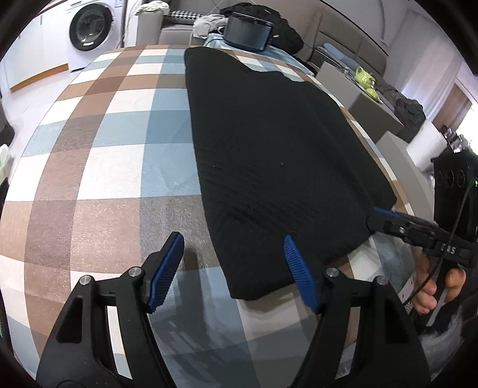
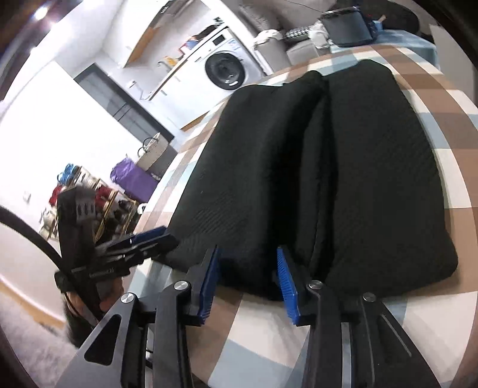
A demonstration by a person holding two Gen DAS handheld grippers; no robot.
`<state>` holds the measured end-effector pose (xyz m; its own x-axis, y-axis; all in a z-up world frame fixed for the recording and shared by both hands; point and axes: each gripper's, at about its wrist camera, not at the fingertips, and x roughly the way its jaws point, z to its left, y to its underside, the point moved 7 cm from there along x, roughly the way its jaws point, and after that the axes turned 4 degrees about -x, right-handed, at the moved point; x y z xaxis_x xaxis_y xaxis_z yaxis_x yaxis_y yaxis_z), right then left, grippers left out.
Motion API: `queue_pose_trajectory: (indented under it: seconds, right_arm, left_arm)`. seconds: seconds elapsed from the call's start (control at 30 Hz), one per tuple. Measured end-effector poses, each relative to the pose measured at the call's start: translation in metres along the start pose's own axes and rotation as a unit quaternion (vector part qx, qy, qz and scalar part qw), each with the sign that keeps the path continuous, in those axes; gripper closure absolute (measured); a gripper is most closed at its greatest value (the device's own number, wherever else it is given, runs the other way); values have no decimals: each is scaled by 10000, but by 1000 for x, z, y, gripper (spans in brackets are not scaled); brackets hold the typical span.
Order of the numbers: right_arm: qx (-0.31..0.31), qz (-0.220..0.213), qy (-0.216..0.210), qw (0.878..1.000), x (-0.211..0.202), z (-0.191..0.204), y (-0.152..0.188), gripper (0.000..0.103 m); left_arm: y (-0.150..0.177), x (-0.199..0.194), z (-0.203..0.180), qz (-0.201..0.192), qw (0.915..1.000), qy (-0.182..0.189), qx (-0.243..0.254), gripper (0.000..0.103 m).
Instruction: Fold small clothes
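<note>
A black garment (image 1: 269, 143) lies folded lengthwise on the checked tablecloth (image 1: 104, 149), its two halves meeting along a centre crease (image 2: 319, 167). My left gripper (image 1: 233, 238) is open over the garment's near left corner, one blue pad (image 1: 167, 268) above the cloth and the other pad (image 1: 298, 274) above the fabric. My right gripper (image 2: 248, 253) stands with its jaws apart around the garment's near edge; fabric lies between the pads without being pinched. In the left wrist view the right gripper (image 1: 385, 215) sits at the garment's near right corner. The right wrist view catches the left gripper (image 2: 149, 235) at the left.
A dark box (image 1: 248, 32) and piled clothes sit past the table's far end. A washing machine (image 1: 89, 27) stands at the back left. Grey boxes with green items (image 1: 366, 79) lie to the right. A hand (image 1: 433, 292) holds the right gripper's handle beyond the table's near right edge.
</note>
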<state>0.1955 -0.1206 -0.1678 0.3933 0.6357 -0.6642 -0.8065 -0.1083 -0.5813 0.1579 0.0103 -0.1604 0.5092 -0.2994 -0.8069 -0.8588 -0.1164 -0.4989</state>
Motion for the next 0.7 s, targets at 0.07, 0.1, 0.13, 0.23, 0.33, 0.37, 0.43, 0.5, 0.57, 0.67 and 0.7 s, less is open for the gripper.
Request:
queue_pose_trajectory:
  seconds: [0.07, 0.1, 0.13, 0.23, 0.33, 0.37, 0.43, 0.5, 0.57, 0.67, 0.7]
  right_arm:
    - [-84, -41, 84, 9999, 3, 1, 0, 80]
    - [-117, -38, 69, 9999, 5, 4, -2, 89]
    - [-190, -171, 10, 9997, 1, 9, -6, 95]
    - [-356, -465, -186, 9981, -20, 18, -13, 98]
    - [-375, -29, 464, 9982, -7, 0, -8, 98]
    - [-341, 173, 600, 9975, -2, -6, -4, 98]
    - [-195, 165, 502, 9984, -2, -8, -6, 95]
    - [-57, 58, 348, 9994, -3, -8, -14, 87]
    - [190, -82, 268, 9994, -3, -16, -24, 73]
    - [638, -120, 205, 9977, 19, -29, -46, 73]
    - [764, -62, 257, 9967, 28, -34, -53, 73]
  left_arm:
    - [3, -1, -2, 26, 10000, 63, 50, 36]
    - [4, -2, -2, 42, 9999, 69, 71, 36]
    - [6, -3, -3, 57, 9999, 60, 98, 36]
    - [10, -5, -3, 64, 9999, 79, 120, 36]
    - [11, -4, -2, 90, 9999, 97, 106, 36]
    - [11, -4, -2, 93, 9999, 89, 111, 36]
    - [10, -5, -2, 68, 9999, 96, 106, 36]
    - [8, -7, -2, 28, 9999, 120, 100, 36]
    - [5, -6, -1, 4, 9999, 113, 83, 36]
    - [1, -4, 0, -33, 10000, 82, 34, 36]
    - [-2, -4, 1, -73, 10000, 66, 14, 36]
